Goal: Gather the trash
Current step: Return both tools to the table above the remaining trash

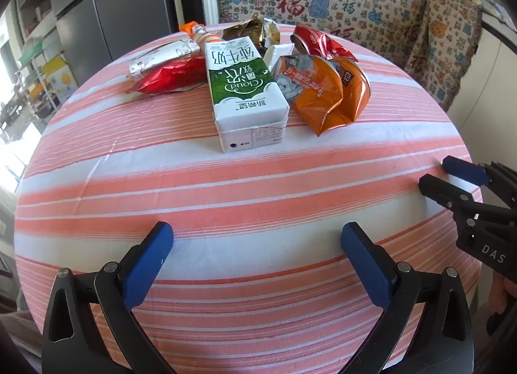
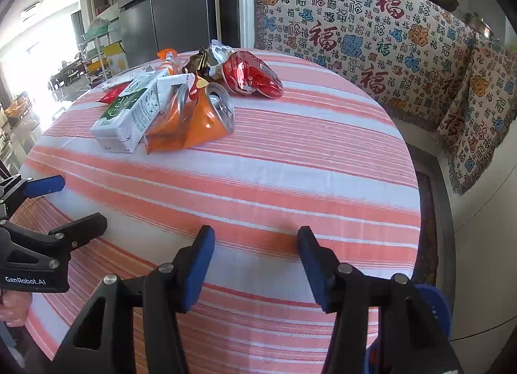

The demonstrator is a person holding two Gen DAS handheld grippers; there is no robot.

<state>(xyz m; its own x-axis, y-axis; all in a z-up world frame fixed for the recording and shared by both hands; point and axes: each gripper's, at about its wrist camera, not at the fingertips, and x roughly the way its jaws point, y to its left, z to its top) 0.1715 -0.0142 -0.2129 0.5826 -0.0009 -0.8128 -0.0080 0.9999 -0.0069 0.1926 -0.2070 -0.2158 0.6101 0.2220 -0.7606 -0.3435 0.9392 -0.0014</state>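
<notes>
A pile of trash lies at the far side of the round table: a green and white milk carton (image 1: 244, 89) (image 2: 127, 115), a crushed orange can (image 1: 326, 92) (image 2: 194, 118), a crushed red can (image 1: 320, 41) (image 2: 250, 73), a red foil wrapper (image 1: 171, 76), a silver wrapper (image 1: 158, 57) and a brown wrapper (image 1: 248, 29) (image 2: 200, 62). My left gripper (image 1: 257, 236) is open and empty above the near table edge, well short of the carton. My right gripper (image 2: 255, 238) is open and empty over the near right part of the table. Each also shows in the other view, left (image 2: 74, 202) and right (image 1: 442, 173).
The table carries an orange and white striped cloth (image 1: 258, 186) (image 2: 290, 164). A bench with patterned cushions (image 2: 371, 28) runs behind and to the right. A grey fridge (image 1: 106, 2) stands behind on the left. A blue object (image 2: 433, 306) sits low beside the table.
</notes>
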